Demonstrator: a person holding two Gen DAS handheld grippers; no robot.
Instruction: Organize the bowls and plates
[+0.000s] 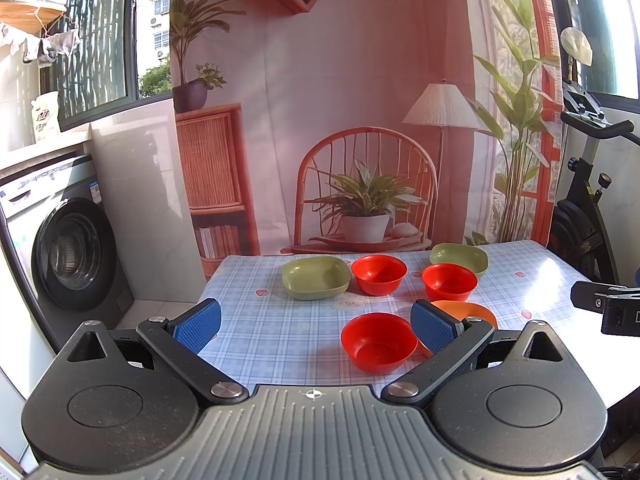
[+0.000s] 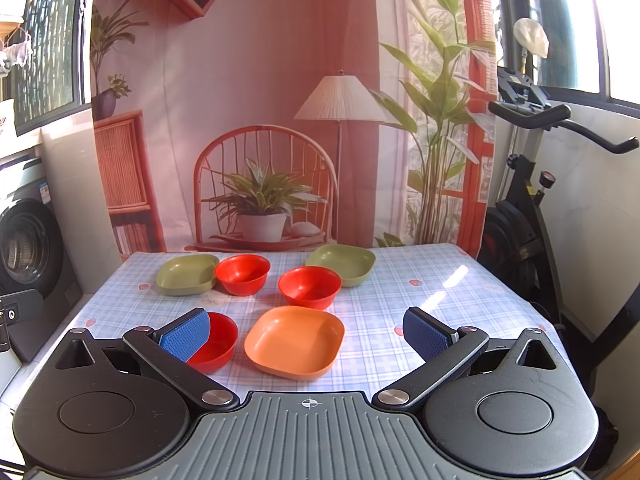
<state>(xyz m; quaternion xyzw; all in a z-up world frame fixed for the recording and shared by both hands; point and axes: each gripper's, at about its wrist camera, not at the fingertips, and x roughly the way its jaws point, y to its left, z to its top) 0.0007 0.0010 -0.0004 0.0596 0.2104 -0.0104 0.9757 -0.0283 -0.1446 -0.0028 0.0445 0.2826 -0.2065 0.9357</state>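
On the checked tablecloth (image 1: 280, 332) stand three red bowls, two green square plates and one orange square plate. In the left wrist view the near red bowl (image 1: 378, 342) lies between my open fingers, nearer the right one; behind it are a red bowl (image 1: 379, 274), another red bowl (image 1: 449, 282), the green plates (image 1: 316, 277) (image 1: 459, 258) and the orange plate (image 1: 466, 312), partly hidden. My left gripper (image 1: 316, 324) is open and empty. My right gripper (image 2: 306, 332) is open and empty above the orange plate (image 2: 295, 342); the near red bowl (image 2: 214, 342) sits behind its left finger.
A washing machine (image 1: 68, 256) stands left of the table. An exercise bike (image 2: 528, 208) stands to the right. A printed backdrop (image 1: 320, 100) hangs behind the table's far edge. The other gripper's body (image 1: 608, 304) shows at the right edge of the left wrist view.
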